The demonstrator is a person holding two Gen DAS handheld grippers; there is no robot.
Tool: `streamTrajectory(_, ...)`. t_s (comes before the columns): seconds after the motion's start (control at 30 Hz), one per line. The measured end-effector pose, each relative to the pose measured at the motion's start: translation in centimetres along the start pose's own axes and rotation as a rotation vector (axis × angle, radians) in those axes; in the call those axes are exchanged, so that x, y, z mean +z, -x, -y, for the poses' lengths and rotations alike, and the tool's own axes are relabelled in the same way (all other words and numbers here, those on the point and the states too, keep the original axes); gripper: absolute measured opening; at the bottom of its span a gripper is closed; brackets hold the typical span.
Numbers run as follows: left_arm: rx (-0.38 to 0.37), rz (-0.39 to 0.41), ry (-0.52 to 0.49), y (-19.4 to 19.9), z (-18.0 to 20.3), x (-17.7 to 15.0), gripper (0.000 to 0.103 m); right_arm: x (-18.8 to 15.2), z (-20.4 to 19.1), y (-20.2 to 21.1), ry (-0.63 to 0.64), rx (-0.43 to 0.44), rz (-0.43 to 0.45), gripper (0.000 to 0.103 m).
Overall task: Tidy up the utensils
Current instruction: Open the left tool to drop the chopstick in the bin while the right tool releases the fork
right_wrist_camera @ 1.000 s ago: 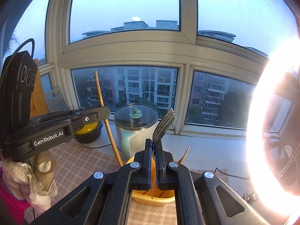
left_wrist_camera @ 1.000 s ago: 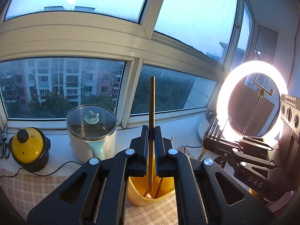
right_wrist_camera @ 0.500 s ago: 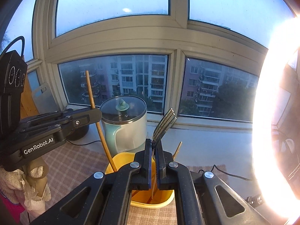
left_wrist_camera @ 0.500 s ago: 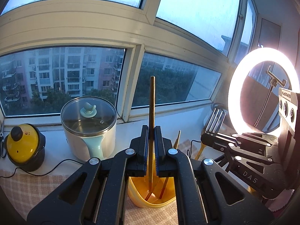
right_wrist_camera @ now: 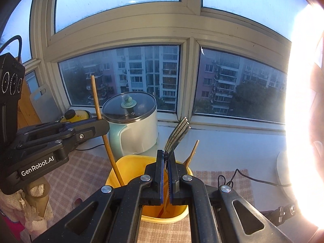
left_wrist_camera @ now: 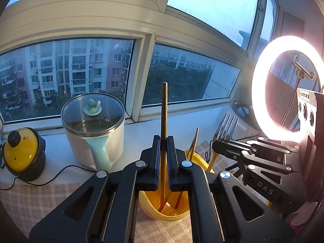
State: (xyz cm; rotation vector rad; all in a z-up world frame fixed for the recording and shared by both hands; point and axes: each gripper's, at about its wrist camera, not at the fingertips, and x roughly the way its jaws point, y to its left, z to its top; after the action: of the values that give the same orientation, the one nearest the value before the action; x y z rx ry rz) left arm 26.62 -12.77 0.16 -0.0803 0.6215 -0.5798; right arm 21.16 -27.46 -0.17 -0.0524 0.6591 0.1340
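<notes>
The lower ends of the chopstick (left_wrist_camera: 163, 121) and the fork (right_wrist_camera: 175, 139) are being hidden by gripper fingers and the yellow holder (right_wrist_camera: 129, 163). The ring light (right_wrist_camera: 303, 111) is being washed out and cut by the right edge. The yellow pot (right_wrist_camera: 78, 114) is being largely covered by the left gripper (right_wrist_camera: 101, 126).

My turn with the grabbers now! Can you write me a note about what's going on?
Left tongs: shut on a chopstick, upright, lower end inside the yellow cup.
Right tongs: shut on a fork, tines up, handle reaching down into the same cup.
Another chopstick already leans in the cup.
Done: both utensils are over and partly in the cup.
Left: let go of each, then pull the tongs away.
</notes>
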Motion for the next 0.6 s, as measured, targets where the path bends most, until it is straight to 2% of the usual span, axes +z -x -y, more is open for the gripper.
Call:
streamTrajectory(0.37,-0.004,-0.036,0.001,-0.7,-0.2,-0.7,0.003,-1.0,0.4,-1.0,-0.011,0.008,-0.035,0.001)
streamTrajectory(0.47,-0.009,-0.038,0.0,-0.6,-0.1,-0.7,0.003,-1.1,0.5,-0.9,-0.012,0.007,-0.032,0.012)
streamTrajectory(0.5,-0.01,-0.04,-0.002,-0.6,-0.1,-0.8,0.003,-1.1,0.5,-0.8,-0.01,0.008,-0.027,0.023)
streamTrajectory(0.53,-0.008,-0.042,-0.004,-0.6,-0.1,-0.8,0.004,-1.1,0.4,-0.6,-0.008,0.004,-0.019,0.029)
streamTrajectory(0.6,-0.004,-0.047,0.003,-0.5,-0.2,-0.8,0.005,-1.0,0.3,-0.2,-0.001,-0.002,-0.011,0.031)
